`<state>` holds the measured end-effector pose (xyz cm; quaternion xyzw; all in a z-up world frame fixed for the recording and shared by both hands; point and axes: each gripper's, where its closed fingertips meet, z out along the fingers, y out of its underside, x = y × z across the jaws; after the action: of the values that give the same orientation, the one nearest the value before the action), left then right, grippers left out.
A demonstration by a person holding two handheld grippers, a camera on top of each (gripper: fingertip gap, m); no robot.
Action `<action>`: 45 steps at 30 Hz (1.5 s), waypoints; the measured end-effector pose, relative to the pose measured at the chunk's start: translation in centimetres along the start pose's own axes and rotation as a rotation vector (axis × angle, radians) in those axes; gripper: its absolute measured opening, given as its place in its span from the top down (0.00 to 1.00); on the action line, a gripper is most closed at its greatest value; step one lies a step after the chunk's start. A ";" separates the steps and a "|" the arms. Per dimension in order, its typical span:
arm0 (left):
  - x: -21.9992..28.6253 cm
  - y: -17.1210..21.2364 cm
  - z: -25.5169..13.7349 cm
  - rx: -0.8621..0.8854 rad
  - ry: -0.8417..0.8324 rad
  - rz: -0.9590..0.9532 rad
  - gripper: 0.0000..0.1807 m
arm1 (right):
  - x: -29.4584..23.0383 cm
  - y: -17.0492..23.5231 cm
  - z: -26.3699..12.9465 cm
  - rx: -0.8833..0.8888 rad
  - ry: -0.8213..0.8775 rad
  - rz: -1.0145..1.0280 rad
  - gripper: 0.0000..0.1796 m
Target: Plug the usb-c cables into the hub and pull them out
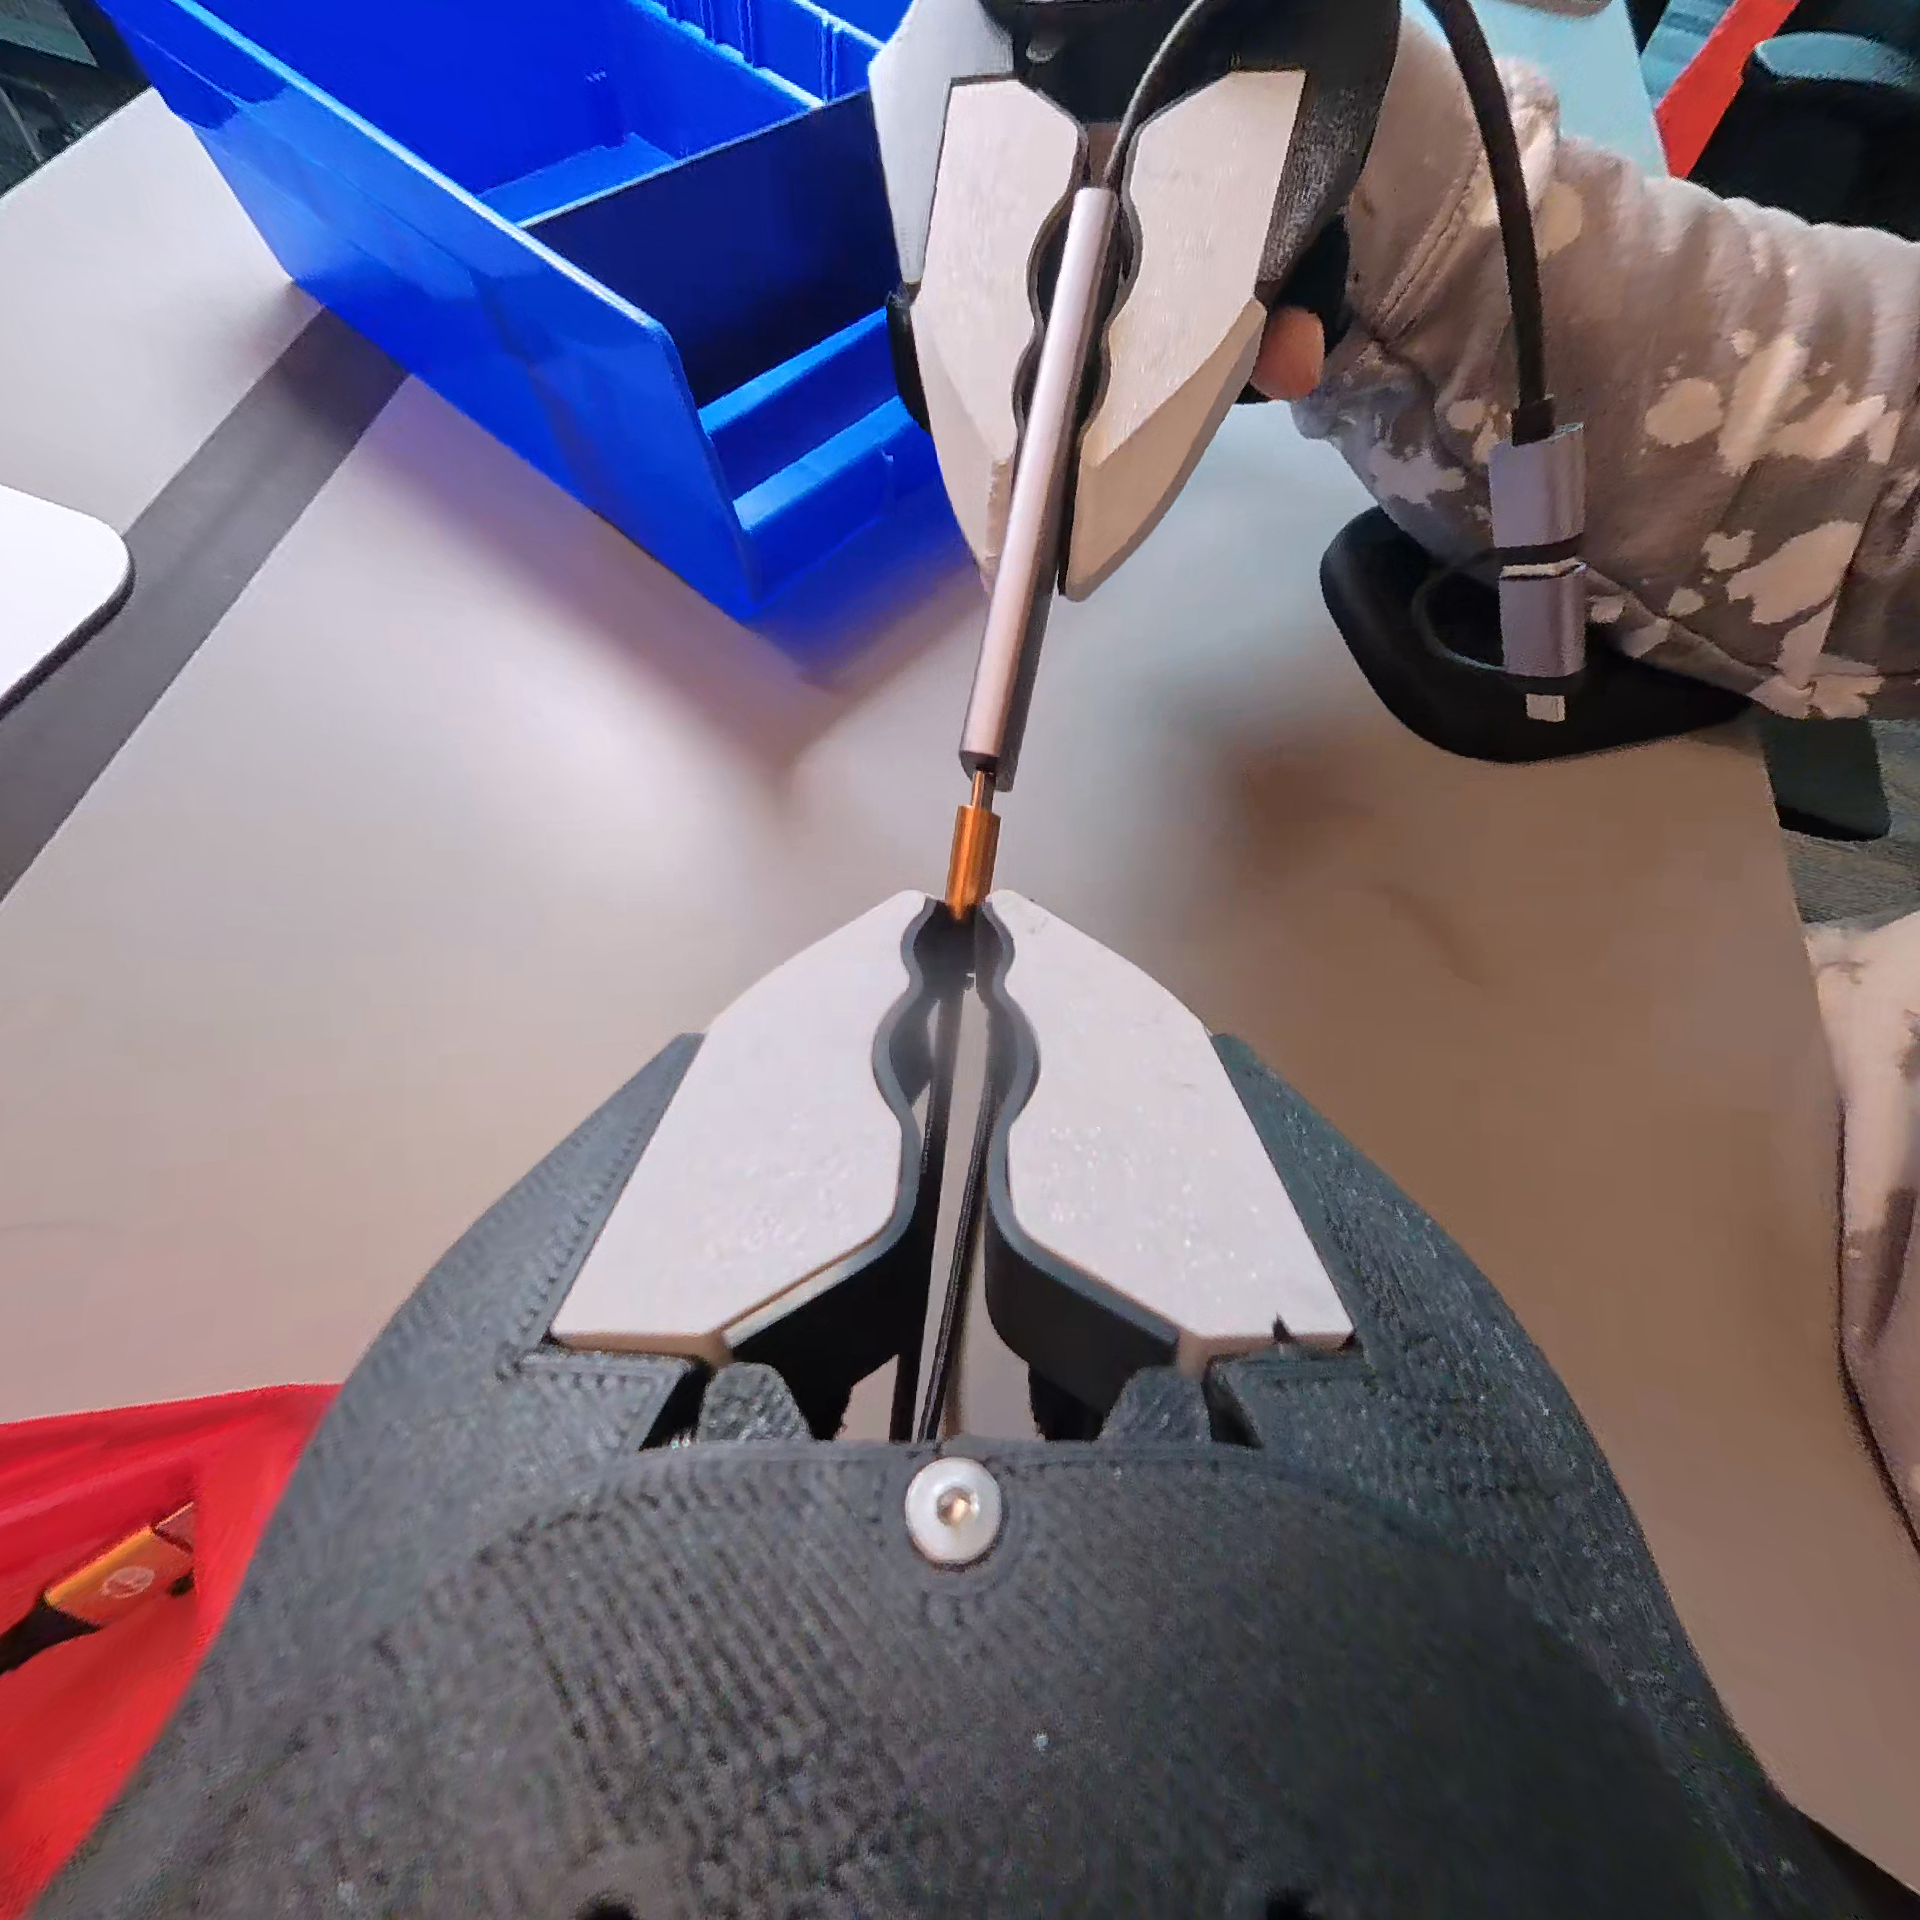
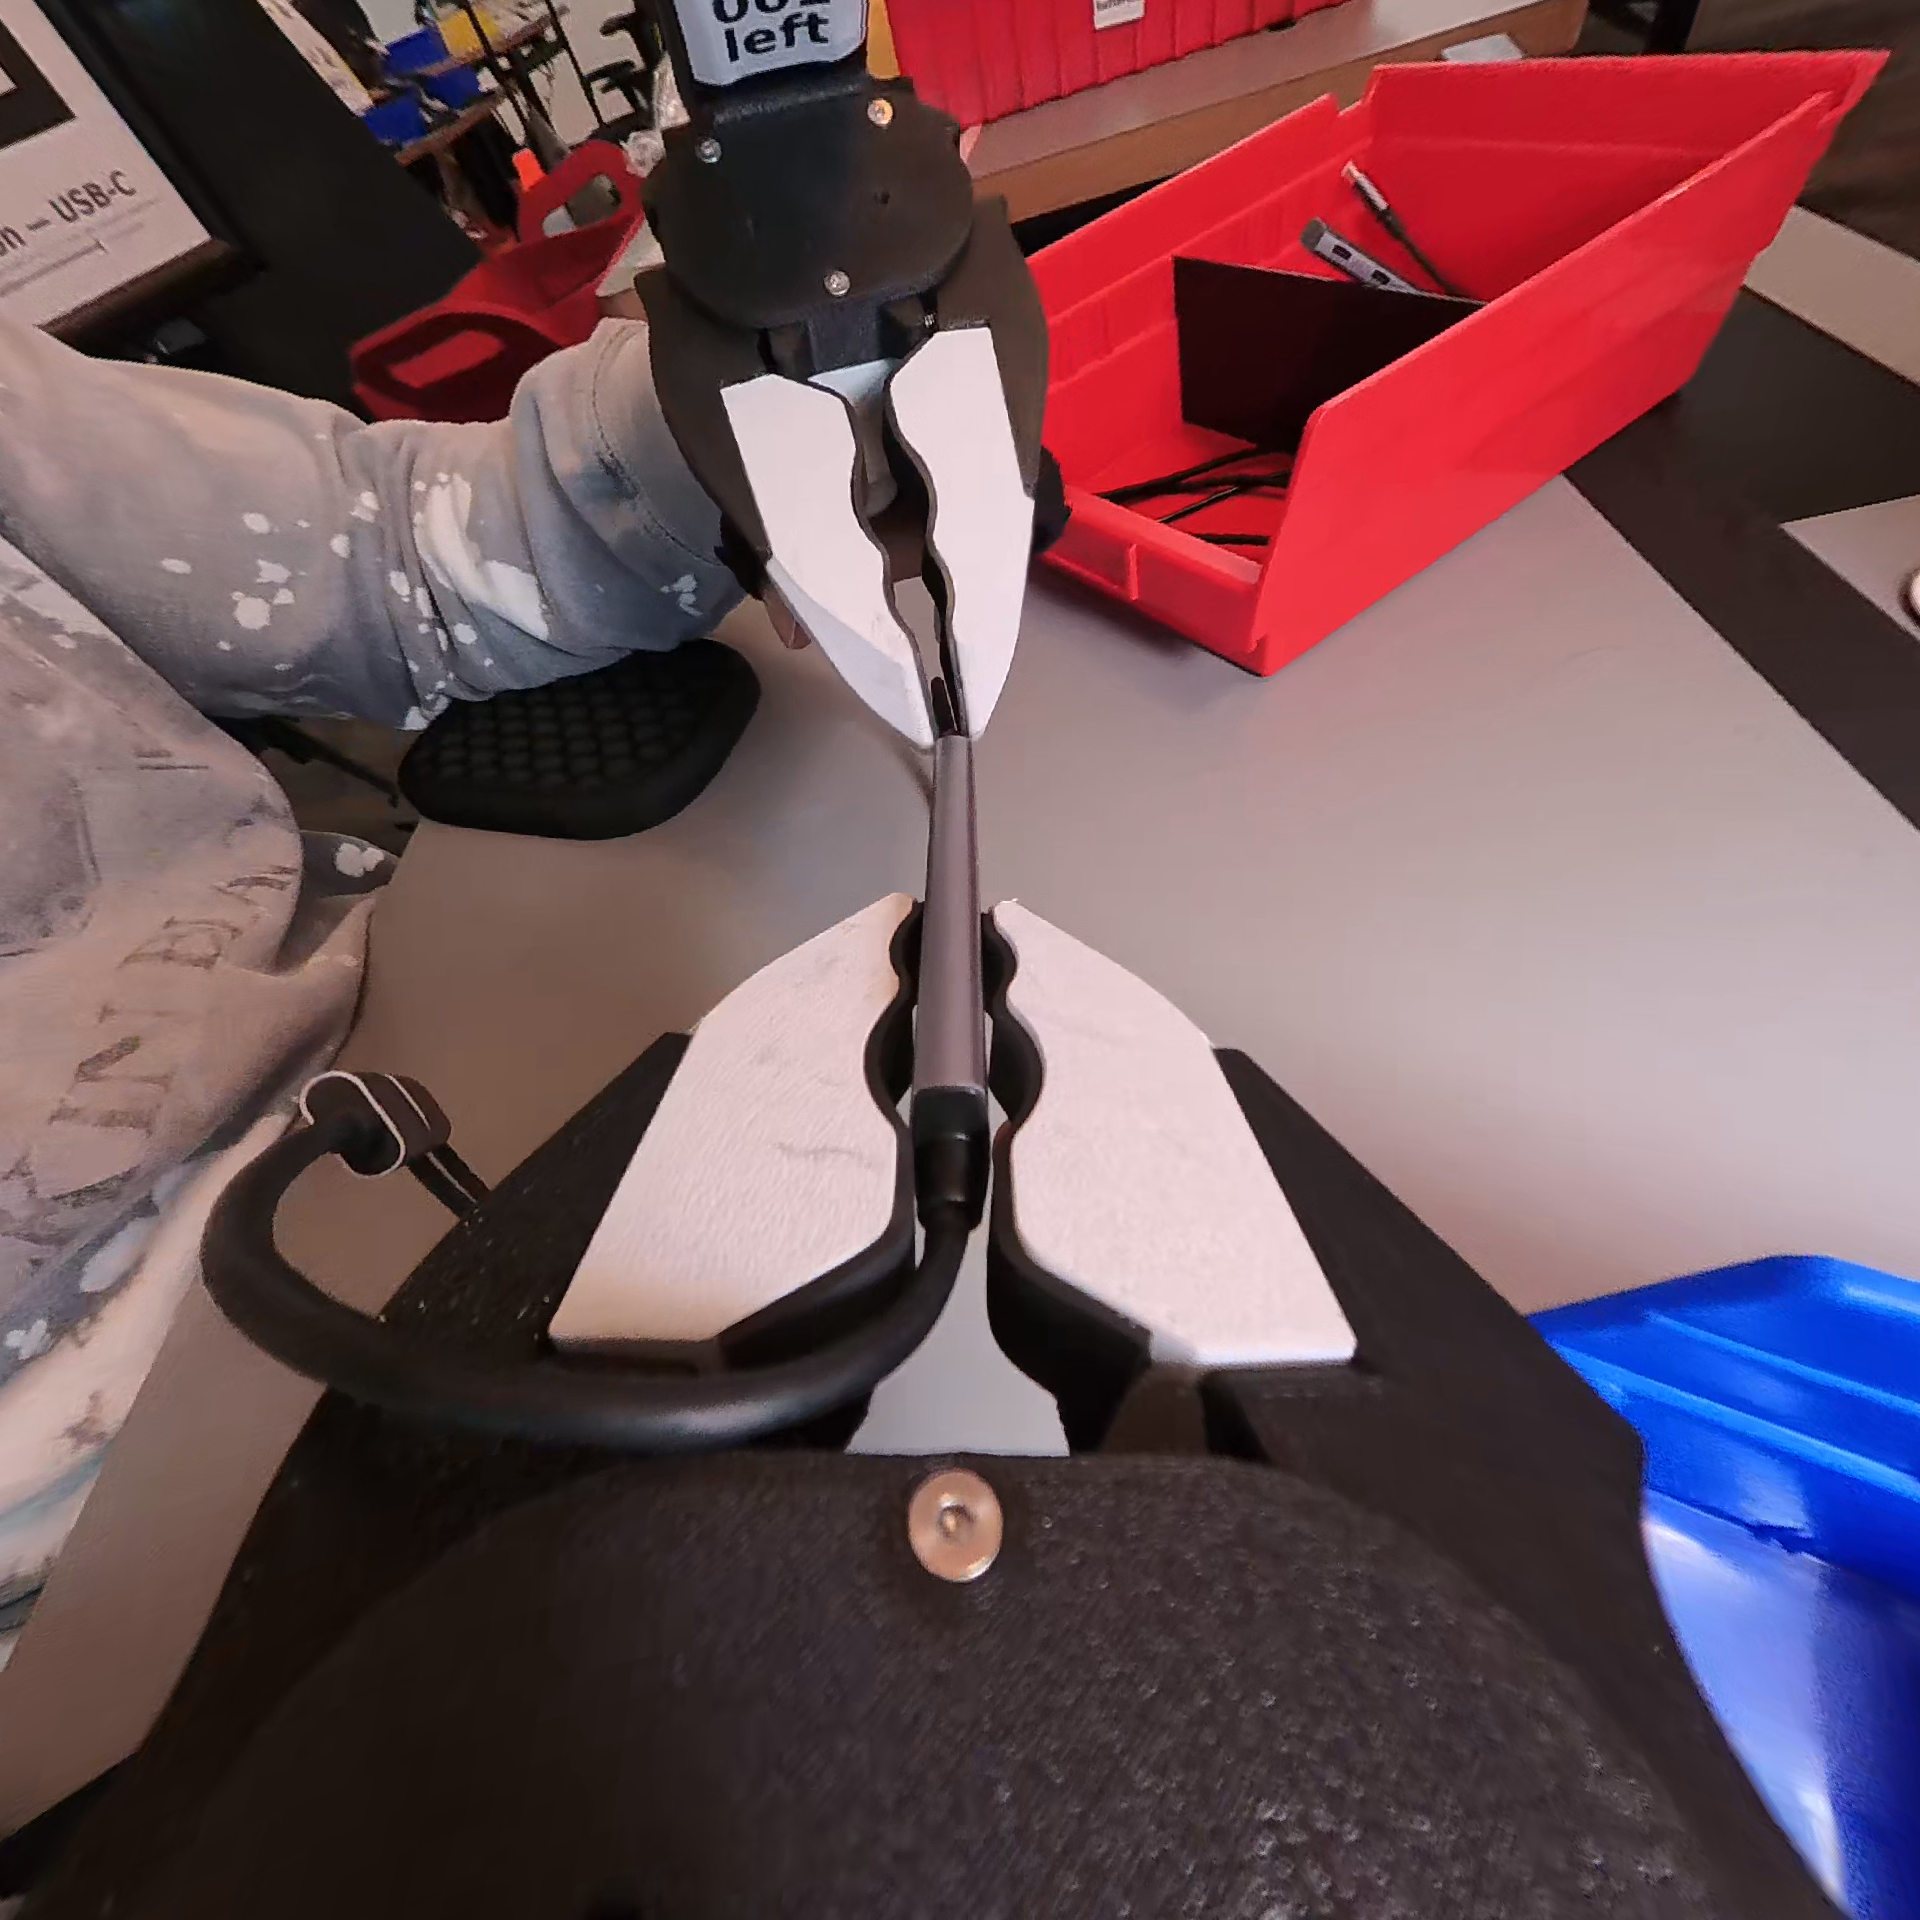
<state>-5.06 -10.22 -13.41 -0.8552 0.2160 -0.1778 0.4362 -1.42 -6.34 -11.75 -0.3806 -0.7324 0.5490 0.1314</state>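
Left gripper [image 1: 961, 909]: your white faceted pads with wavy black inner edges are clamped on the orange USB-C plug [image 1: 974, 852], right at the pad tips; thin black cable [image 1: 951, 1195] runs back between the pads.
Right gripper [image 2: 951, 920]: your pads are closed around the hub [image 2: 951, 935], a slim grey metal bar held edge-on in the scalloped groove; body is rough black printed plastic.
Hub: held in the air over the table [image 1: 416, 831], its free end meeting the orange plug; plug's metal tip sits at the hub's end port, whether it is fully seated you cannot tell.
Hub lead [image 2: 468, 1371]: thick smooth black cord looping off the hub's rear end, ending in a grey metal connector block [image 1: 1538, 561] hanging beside your sleeve [image 1: 1714, 364].
Blue bin [image 1: 582, 312]: glossy plastic, divided, behind the hub on the left wrist view's side.
Red bin [image 2: 1455, 343]: glossy plastic with a black divider, beyond the hub in the right wrist view; holds dark cables and grey connectors.
Table: smooth matte grey top.
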 end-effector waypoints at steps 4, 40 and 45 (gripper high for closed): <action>0.4 0.3 0.0 -0.014 0.034 -0.008 0.97 | -0.1 0.3 0.2 0.001 -0.023 0.014 0.95; 1.5 -1.9 -1.5 0.125 0.096 -0.023 0.96 | -1.0 -2.5 -0.8 0.159 -0.065 -0.007 0.95; 2.0 -1.0 -1.2 0.061 0.151 -0.058 0.96 | -1.2 -1.3 -0.3 0.070 -0.072 -0.007 0.95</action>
<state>-3.78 -11.53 -11.74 -0.8315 0.2179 -0.2611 0.4393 -0.95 -7.14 -10.19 -0.3532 -0.7185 0.5871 0.1199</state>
